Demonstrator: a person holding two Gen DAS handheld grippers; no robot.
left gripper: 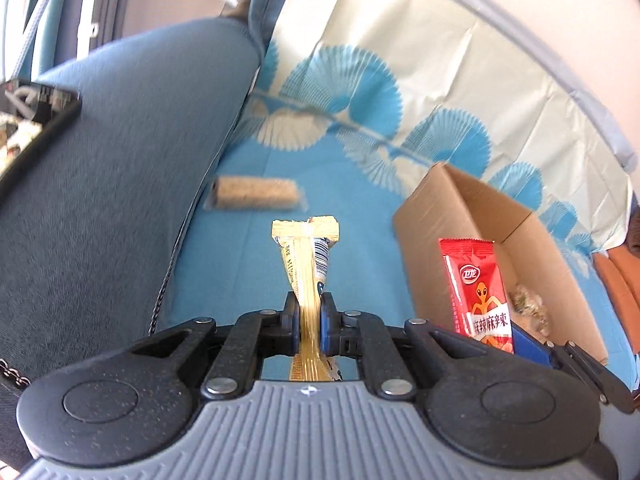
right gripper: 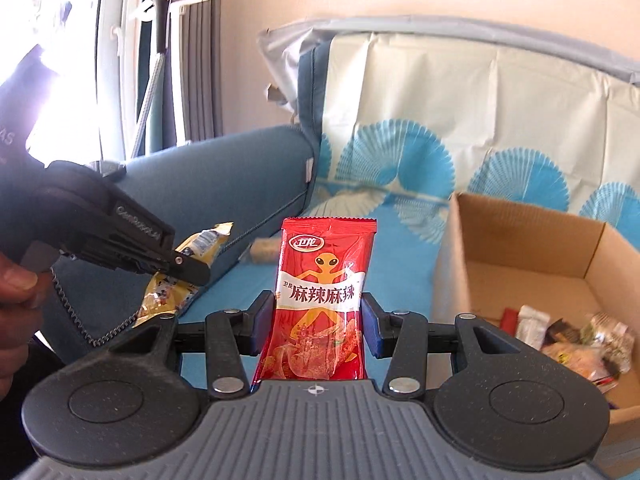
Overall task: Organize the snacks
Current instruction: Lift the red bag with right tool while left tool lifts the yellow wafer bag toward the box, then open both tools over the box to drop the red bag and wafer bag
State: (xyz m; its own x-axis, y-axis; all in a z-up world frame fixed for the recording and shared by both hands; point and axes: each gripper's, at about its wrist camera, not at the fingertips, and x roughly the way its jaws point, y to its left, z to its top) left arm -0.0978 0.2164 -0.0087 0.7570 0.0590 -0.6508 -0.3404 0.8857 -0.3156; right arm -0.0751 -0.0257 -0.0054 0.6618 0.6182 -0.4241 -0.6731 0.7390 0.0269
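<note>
My left gripper (left gripper: 309, 312) is shut on a yellow snack packet (left gripper: 306, 256), held edge-on above the blue cloth; it also shows from the side in the right wrist view (right gripper: 188, 268). My right gripper (right gripper: 318, 312) is shut on a red snack packet (right gripper: 324, 280), held upright; the packet also shows in the left wrist view (left gripper: 478, 288). An open cardboard box (right gripper: 452, 248) with several snacks inside stands to the right, also seen in the left wrist view (left gripper: 440, 208). A beige snack bar (left gripper: 256, 194) lies on the cloth by the cushion.
A blue sofa cushion (left gripper: 120, 152) rises on the left. A cloth with blue fan patterns (left gripper: 360, 92) covers the seat and back. A dark tray (left gripper: 36, 120) sits at the far left. A curtain and a stand (right gripper: 160, 40) are behind the sofa.
</note>
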